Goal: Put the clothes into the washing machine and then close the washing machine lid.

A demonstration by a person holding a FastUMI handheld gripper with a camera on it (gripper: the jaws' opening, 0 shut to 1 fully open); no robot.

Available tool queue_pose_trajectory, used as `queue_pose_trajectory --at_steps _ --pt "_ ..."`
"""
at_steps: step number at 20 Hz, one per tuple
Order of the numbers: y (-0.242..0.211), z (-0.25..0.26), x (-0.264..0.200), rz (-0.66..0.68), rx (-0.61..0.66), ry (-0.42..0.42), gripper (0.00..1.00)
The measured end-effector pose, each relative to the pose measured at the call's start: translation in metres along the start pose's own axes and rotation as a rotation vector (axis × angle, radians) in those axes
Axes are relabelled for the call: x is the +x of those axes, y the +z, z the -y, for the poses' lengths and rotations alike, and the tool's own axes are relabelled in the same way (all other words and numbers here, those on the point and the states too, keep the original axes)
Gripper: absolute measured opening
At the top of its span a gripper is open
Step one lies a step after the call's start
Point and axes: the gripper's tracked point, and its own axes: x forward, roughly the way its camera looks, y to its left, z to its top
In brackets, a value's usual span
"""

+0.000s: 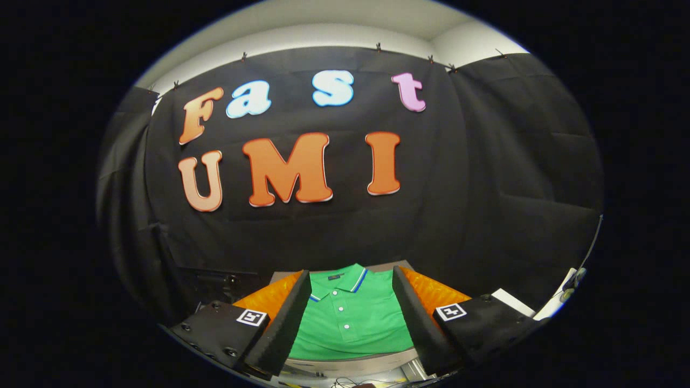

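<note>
A green polo shirt [351,318] with a blue-and-white trimmed collar and white buttons lies flat on a pale surface [350,362], collar toward the booth's wall. My gripper [351,280] is open above it. The two fingers stand wide apart, and the shirt shows in the gap between them and just ahead of them. Neither finger touches the cloth as far as I can see. The shirt's sleeves are hidden behind the fingers.
Dark equipment [215,283] sits low against the black wall beyond the left finger. A white object [560,302] with a cable stands at the far right. Loose cables [350,382] lie on the surface below the shirt's hem.
</note>
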Motion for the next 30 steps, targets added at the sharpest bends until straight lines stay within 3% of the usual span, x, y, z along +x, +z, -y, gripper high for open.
queue_pose_trajectory --at_steps 7,13,18,24,25,29,30 --pt "-0.084 -0.015 0.093 -0.437 0.027 0.099 0.98" --pt "-0.129 -0.005 0.119 -0.677 -0.071 0.091 0.98" --pt "-0.156 0.0 0.135 -0.814 -0.092 0.103 0.97" --pt "-0.157 0.0 0.137 -0.818 -0.134 0.131 0.97" --pt "-0.157 0.003 0.136 -0.831 -0.146 0.136 0.96" --pt "-0.156 0.006 0.137 -0.874 -0.146 0.134 0.67" --pt "-0.154 0.005 0.137 -0.869 -0.142 0.13 0.56"
